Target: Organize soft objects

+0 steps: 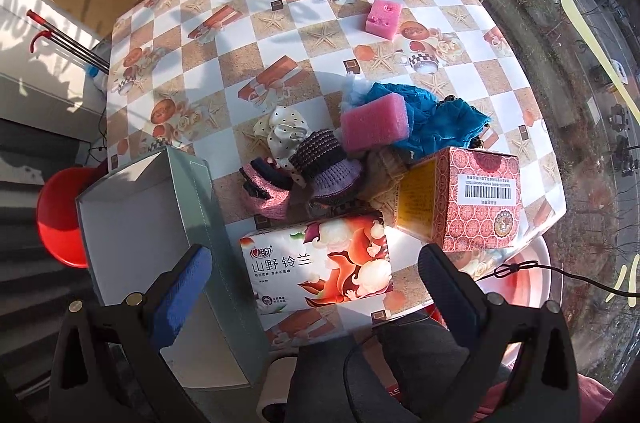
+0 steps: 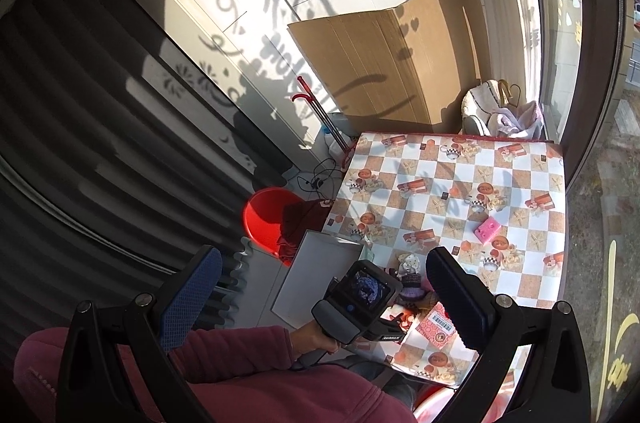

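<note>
Looking down along my left gripper [image 1: 316, 287], I see its blue-padded jaws spread wide and empty above a floral tissue pack [image 1: 318, 269] at the near edge of the checkered table [image 1: 280, 23]. Just beyond lies the soft pile: knitted hats [image 1: 304, 175], a pink sponge [image 1: 374, 123] resting on blue cloth [image 1: 436, 119]. An open grey box [image 1: 152, 235] stands at the left, likely the bin for them. A second pink sponge [image 1: 383, 17] sits well apart. My right gripper [image 2: 324, 299], also apart and empty, hangs high, likely waiting its turn.
</note>
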Demonstrator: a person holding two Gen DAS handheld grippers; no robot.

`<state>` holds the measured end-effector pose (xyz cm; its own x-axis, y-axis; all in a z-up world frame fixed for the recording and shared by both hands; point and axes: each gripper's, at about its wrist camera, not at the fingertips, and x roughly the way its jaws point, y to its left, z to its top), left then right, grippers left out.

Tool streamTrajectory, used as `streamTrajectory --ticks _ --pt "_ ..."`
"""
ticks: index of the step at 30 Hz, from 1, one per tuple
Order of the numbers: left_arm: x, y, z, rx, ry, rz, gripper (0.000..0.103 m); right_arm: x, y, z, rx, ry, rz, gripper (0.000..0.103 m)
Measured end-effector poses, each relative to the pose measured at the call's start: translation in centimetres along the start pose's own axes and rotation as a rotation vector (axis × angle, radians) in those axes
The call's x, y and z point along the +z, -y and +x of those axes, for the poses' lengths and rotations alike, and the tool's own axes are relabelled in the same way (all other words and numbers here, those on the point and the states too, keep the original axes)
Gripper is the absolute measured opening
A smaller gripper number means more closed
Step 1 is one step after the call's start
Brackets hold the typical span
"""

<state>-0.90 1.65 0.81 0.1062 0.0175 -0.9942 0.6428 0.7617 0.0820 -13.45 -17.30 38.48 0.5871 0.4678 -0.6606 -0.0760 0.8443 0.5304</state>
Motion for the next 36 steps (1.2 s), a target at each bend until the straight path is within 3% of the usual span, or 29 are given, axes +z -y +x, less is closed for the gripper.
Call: streamTrajectory --ticks 3,6,8,12,15,18,21,25,30,36 --pt "0.1 -0.2 -0.4 0.012 0.005 -0.010 0.103 -0.7 2.8 2.1 0.064 -0.049 0.071 0.103" --pt "0.3 -1.1 -0.7 -0.023 0.029 -0.055 0.103 -2.4 9.8 4.9 -0.071 -0.059 0.217 0.103" --pt "0.4 -1.6 -0.7 -0.038 0.032 -0.074 0.103 -4.6 16.8 6.7 -0.159 -0.067 0.406 0.103" --pt "0.5 -2.2 0.1 -0.071 0.011 -0.093 0.103 -11.9 28.5 10.5 -0.281 -0.161 0.737 0.103" --pt "0.6 -2.5 1.0 -0.106 -0.010 -0.118 0.103 -17.5 33.3 13.1 -0.372 -0.224 0.823 0.103" --pt "1.7 -2.4 1.8 -0.095 -0.021 -0.121 0.103 -21.7 35.7 15.1 -0.455 -0.312 0.859 0.103" --pt "3.4 -1.6 2.0 -0.051 0.004 -0.085 0.103 -23.3 36.9 17.0 -0.524 -0.345 0.830 0.103" --pt "5.5 -0.6 3.0 -0.028 0.033 -0.041 0.103 -24.2 37.9 19.9 -0.554 -0.364 0.800 0.103" --pt "6.6 0.6 6.1 0.036 -0.004 0.036 0.103 -25.0 40.0 23.4 -0.600 -0.416 0.792 0.103" --pt "6.4 1.5 9.3 0.057 -0.050 0.188 0.103 -25.1 41.1 26.0 -0.623 -0.445 0.762 0.103"
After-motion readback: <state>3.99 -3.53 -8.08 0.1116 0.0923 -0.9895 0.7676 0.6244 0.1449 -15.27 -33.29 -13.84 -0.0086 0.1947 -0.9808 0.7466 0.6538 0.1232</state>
